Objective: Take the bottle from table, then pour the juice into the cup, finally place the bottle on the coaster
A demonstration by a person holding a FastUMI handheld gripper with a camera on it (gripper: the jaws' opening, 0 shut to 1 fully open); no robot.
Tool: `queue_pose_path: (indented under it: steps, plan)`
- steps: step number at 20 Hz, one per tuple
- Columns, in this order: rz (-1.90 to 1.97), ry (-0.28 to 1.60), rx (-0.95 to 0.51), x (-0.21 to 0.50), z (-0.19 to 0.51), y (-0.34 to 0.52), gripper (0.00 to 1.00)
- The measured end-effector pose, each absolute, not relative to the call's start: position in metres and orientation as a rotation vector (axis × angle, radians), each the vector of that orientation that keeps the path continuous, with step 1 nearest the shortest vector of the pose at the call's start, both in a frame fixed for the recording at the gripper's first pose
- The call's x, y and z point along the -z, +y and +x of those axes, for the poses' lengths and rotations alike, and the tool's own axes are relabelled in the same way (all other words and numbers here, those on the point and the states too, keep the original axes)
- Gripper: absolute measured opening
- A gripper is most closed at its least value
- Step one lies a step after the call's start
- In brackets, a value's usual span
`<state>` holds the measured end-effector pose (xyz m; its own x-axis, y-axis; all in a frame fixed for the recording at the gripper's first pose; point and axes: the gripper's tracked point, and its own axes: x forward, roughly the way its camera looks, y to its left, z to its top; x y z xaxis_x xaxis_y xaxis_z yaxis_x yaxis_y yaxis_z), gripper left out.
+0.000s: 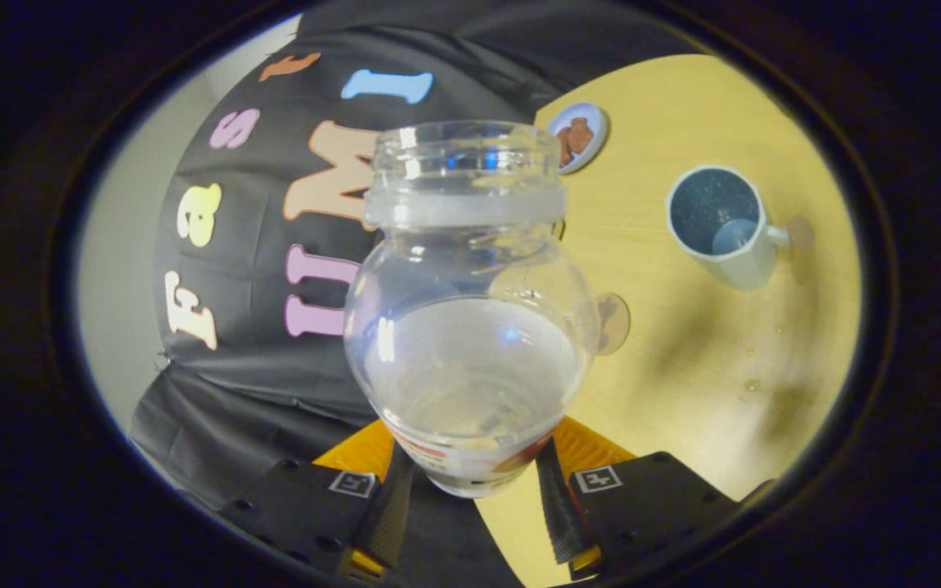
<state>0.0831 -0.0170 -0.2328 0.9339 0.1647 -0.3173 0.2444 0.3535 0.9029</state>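
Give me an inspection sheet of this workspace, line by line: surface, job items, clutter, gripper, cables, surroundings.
Surface: yellow wooden table, with a few small wet drops near its edge.
Job's things: clear bottle, uncapped, partly filled with cloudy liquid, held off the table; white cup with dark inside, standing beyond the bottle; round coaster just behind the bottle, partly hidden by it.
Clutter: small plate with brown pieces, at the table's far edge.
Gripper: gripper shut on the bottle, both fingers pressing its lower body.
Cables: nothing seen.
Surroundings: black cloth wall behind the table; pale wall beside it.
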Motion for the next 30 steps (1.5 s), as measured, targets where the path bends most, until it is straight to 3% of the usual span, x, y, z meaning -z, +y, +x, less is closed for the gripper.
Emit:
queue_pose_path:
  steps: [30]
  plan:
    - [1.839,0.358,0.184,0.222,0.139,-0.05,0.73]
